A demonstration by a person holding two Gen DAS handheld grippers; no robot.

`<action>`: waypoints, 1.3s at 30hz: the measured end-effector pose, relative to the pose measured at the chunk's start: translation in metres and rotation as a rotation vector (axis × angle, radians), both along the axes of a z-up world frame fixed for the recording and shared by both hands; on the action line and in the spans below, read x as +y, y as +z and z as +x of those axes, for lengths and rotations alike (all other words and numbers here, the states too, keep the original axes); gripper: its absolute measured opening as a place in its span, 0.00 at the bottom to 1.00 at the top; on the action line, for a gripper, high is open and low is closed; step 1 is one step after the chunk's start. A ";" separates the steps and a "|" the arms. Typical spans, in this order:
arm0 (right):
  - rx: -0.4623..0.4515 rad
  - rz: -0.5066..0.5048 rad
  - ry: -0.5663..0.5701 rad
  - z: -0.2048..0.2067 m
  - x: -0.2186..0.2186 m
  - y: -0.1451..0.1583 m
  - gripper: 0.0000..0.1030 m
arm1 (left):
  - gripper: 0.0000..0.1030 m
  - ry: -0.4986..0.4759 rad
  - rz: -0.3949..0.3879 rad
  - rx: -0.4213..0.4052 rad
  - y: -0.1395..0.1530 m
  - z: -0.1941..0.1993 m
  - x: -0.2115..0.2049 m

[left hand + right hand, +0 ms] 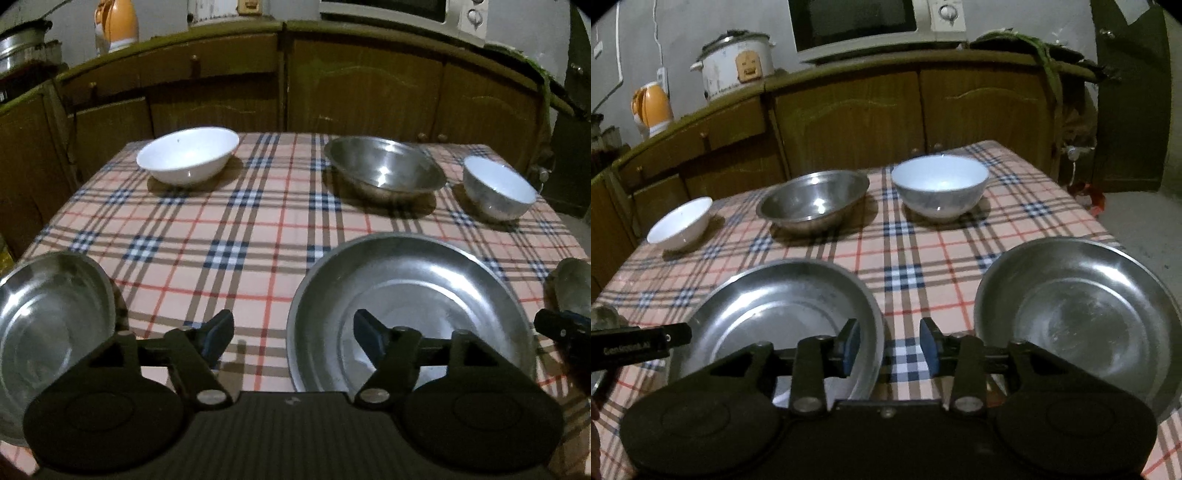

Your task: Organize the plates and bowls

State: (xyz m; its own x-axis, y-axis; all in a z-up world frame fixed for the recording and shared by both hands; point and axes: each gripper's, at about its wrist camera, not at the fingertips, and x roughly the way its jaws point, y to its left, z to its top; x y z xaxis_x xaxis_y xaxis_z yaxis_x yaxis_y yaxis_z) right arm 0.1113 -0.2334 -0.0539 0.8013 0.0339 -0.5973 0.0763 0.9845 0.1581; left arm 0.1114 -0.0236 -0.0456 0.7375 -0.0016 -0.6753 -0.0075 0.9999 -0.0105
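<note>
**Both grippers released over the steel plates at the table's near edge**

While the left gripper (293,338) hangs above the near edge of the table with the plaid cloth (236,236), its blue-padded fingers (218,339) stand wide apart and grasp nothing; one finger is over bare cloth, the other over the inside of the large round stainless-steel plate (424,291) that lies by the near edge. A second round steel plate (48,321) lies at the near left corner in that view, just beside the gripper's left finger; whether they touch cannot be told.

The right gripper (892,349) also hangs released, its jaws parted with only cloth between them. Its left finger (849,347) sits over the rim of the large steel plate (775,306); its right finger is just beside a third round steel plate (1082,310), which lies at the near right corner. The tip of the left gripper shows at the left border of this view, and the right gripper's at the right border of the other.

Along the far edge stand three bowls, well apart from one another: a shallow white ceramic bowl (188,155) toward the far left corner, a wide stainless-steel bowl (384,166) in the middle, and a deeper white bowl with a grey outside (498,188) toward the far right corner. All stand upright and are empty.
</note>
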 end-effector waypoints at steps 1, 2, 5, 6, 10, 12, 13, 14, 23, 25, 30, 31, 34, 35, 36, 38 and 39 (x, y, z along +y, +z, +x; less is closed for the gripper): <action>-0.007 0.002 -0.001 -0.002 -0.001 0.003 0.46 | 0.76 0.000 0.001 -0.006 0.004 -0.002 -0.002; -0.016 0.003 -0.001 -0.005 -0.003 0.006 0.46 | 0.76 -0.001 0.001 -0.013 0.006 -0.003 -0.003; -0.041 0.000 -0.006 -0.012 -0.008 0.016 0.50 | 0.79 -0.011 -0.001 -0.030 0.014 -0.008 -0.010; -0.046 0.004 -0.008 -0.014 -0.010 0.018 0.52 | 0.79 -0.015 -0.004 -0.034 0.016 -0.008 -0.012; -0.064 0.000 -0.018 -0.022 -0.021 0.027 0.53 | 0.80 -0.031 -0.015 -0.049 0.025 -0.013 -0.024; -0.069 -0.005 -0.026 -0.026 -0.027 0.030 0.53 | 0.80 -0.044 -0.026 -0.054 0.029 -0.014 -0.031; -0.072 -0.008 -0.032 -0.029 -0.031 0.032 0.53 | 0.80 -0.051 -0.027 -0.057 0.031 -0.015 -0.035; -0.075 -0.011 -0.040 -0.031 -0.035 0.033 0.54 | 0.80 -0.059 -0.027 -0.059 0.032 -0.016 -0.040; -0.090 -0.029 -0.113 -0.047 -0.077 0.044 0.59 | 0.80 -0.154 -0.033 -0.064 0.040 -0.016 -0.090; -0.095 -0.028 -0.131 -0.051 -0.087 0.044 0.60 | 0.80 -0.174 -0.032 -0.066 0.040 -0.016 -0.101; -0.078 -0.018 -0.160 -0.056 -0.106 0.035 0.61 | 0.80 -0.224 -0.017 -0.062 0.034 -0.019 -0.123; -0.077 -0.018 -0.164 -0.057 -0.109 0.034 0.62 | 0.80 -0.228 -0.020 -0.056 0.033 -0.019 -0.126; -0.074 -0.019 -0.176 -0.058 -0.119 0.030 0.66 | 0.80 -0.238 -0.019 -0.043 0.027 -0.017 -0.133; -0.074 -0.017 -0.182 -0.058 -0.123 0.029 0.66 | 0.80 -0.240 -0.016 -0.040 0.025 -0.016 -0.136; -0.072 -0.017 -0.188 -0.057 -0.128 0.027 0.67 | 0.80 -0.242 -0.013 -0.035 0.023 -0.015 -0.138; -0.065 -0.026 -0.210 -0.056 -0.136 0.023 0.68 | 0.80 -0.246 -0.016 -0.025 0.019 -0.012 -0.142; -0.060 -0.029 -0.221 -0.056 -0.140 0.021 0.69 | 0.81 -0.250 -0.019 -0.020 0.018 -0.011 -0.144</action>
State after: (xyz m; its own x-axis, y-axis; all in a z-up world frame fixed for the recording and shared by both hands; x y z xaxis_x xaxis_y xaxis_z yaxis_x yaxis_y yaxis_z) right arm 0.0552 -0.3734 -0.0330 0.8213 -0.1628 -0.5467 0.2820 0.9490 0.1410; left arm 0.1005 -0.1681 -0.0281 0.7255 -0.1983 -0.6590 0.2406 0.9702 -0.0271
